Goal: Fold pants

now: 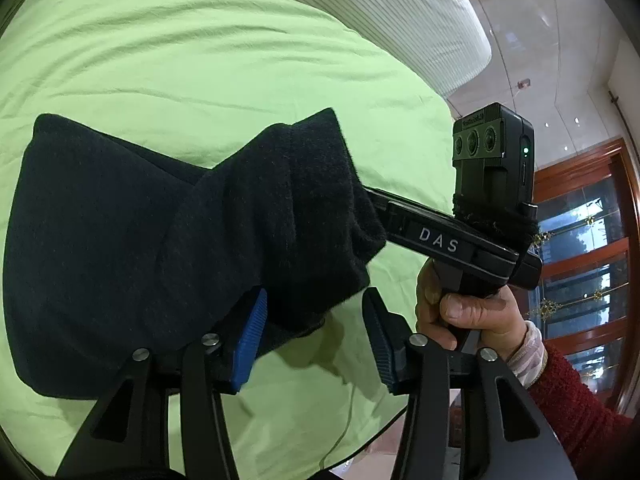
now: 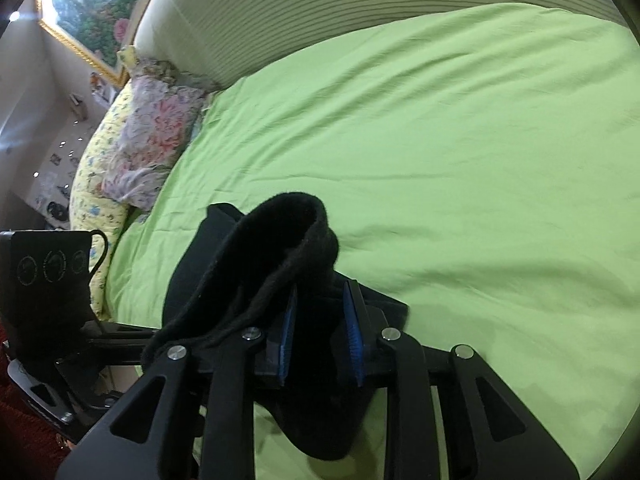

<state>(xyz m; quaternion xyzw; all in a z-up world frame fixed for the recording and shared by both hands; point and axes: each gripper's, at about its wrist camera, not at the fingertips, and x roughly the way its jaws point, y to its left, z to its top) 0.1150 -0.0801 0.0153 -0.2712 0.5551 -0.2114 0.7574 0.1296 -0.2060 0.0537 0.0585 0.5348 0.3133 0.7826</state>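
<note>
Black fleece pants (image 1: pixel 168 232) lie bunched on a green bed sheet (image 1: pixel 160 60). In the left wrist view my left gripper (image 1: pixel 316 320) stands open, its blue pads (image 1: pixel 250 344) apart, with the pants' edge against the left pad and sheet between the jaws. The right gripper's body marked DAS (image 1: pixel 440 240) reaches into the cloth from the right, held by a hand (image 1: pixel 468 312). In the right wrist view my right gripper (image 2: pixel 320 320) has black pants fabric (image 2: pixel 280 248) between its blue pads (image 2: pixel 354 336) and draped over its left finger.
A striped cream headboard (image 2: pixel 360 12) runs along the far side of the bed. Floral pillows (image 2: pixel 152 132) lie at the left in the right wrist view. The bed edge (image 1: pixel 416 392), a wooden glass-paned door (image 1: pixel 580 248) and a framed picture (image 2: pixel 92 4) are in sight.
</note>
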